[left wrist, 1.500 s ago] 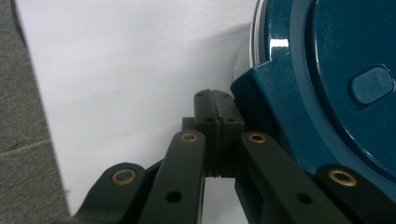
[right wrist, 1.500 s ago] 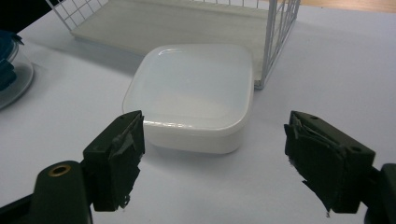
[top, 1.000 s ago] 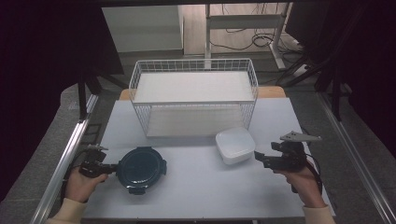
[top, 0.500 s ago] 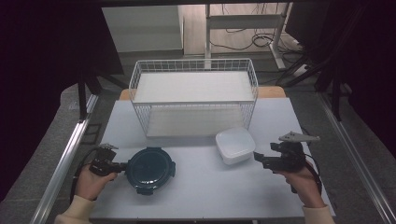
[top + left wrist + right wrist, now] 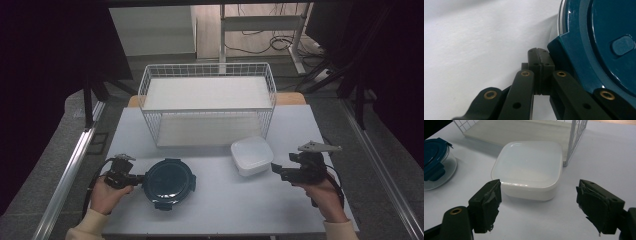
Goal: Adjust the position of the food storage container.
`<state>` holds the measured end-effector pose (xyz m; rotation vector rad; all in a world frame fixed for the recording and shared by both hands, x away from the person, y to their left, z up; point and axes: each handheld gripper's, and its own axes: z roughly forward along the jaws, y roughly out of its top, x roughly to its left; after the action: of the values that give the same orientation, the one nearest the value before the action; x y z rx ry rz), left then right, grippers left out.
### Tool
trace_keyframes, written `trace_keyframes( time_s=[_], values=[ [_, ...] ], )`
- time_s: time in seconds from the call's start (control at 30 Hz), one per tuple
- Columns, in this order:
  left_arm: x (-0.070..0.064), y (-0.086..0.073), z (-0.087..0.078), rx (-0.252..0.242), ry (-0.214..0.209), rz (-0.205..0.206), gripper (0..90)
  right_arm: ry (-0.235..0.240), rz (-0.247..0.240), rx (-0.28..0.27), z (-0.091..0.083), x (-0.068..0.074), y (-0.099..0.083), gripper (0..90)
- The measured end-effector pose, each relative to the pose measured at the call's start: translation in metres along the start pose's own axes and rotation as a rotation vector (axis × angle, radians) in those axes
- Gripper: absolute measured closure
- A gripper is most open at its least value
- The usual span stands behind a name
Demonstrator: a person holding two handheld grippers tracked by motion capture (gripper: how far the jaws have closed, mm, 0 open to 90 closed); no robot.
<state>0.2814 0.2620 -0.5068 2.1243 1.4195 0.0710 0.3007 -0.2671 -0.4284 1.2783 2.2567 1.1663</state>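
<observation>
High view, bowl: the round glass bowl [image 5: 168,182] with its blue lid sits at about 7 o'clock on the white worktop [image 5: 215,220], in front of the wire rack [image 5: 207,107].
High view, left gripper: the left gripper [image 5: 136,178] lies at the bowl's 9 o'clock, tips against a lid clip.
High view, box: the white box [image 5: 252,156] stands at about 5 o'clock, just off the rack's front right corner.
High view, right gripper: the right gripper [image 5: 276,169] points at the box from its 4 o'clock, apart from it.
Left gripper view, fingers: the fingers [image 5: 534,62] are pressed together, pads meeting; they sit right beside the blue clip [image 5: 560,53], but whether any tab is pinched between them I cannot tell.
Left gripper view, advice: push or pull level along the worktop; a lifting tug could pop the clip.
Right gripper view, fingers: the fingers [image 5: 486,203] stand wide apart and empty, the box [image 5: 529,167] at 12 o'clock ahead.
Right gripper view, advice: go in low and square so both pads meet opposite walls under the rim; mind the rack leg [image 5: 575,140] at 1 o'clock.
</observation>
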Motion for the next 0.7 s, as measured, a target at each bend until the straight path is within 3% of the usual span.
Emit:
trace_keyframes(
  time_s=[0.33,0.37,0.4,0.5,0.53,0.7],
  values=[
    [-0.013,0.003,0.005,0.012,-0.018,0.029,90.0,-0.001,0.001,0.005,0.000,0.000,0.000,19.7],
    [-0.016,0.003,0.007,-0.006,-0.022,0.010,90.0,-0.002,0.001,0.007,0.000,0.000,0.000,19.7],
    [-0.017,0.004,0.007,0.015,-0.028,0.036,90.0,-0.003,0.002,0.007,0.000,0.000,0.000,19.7],
    [-0.021,0.004,0.010,0.002,-0.038,0.024,90.0,-0.003,0.001,0.007,0.000,0.000,0.000,19.7],
    [-0.021,0.005,0.009,0.016,-0.039,0.043,90.0,-0.003,0.001,0.007,0.000,0.000,0.000,19.7],
    [-0.028,0.007,0.013,0.015,-0.046,0.048,90.0,-0.003,0.000,0.008,0.000,0.000,0.000,19.7]
  ],
)
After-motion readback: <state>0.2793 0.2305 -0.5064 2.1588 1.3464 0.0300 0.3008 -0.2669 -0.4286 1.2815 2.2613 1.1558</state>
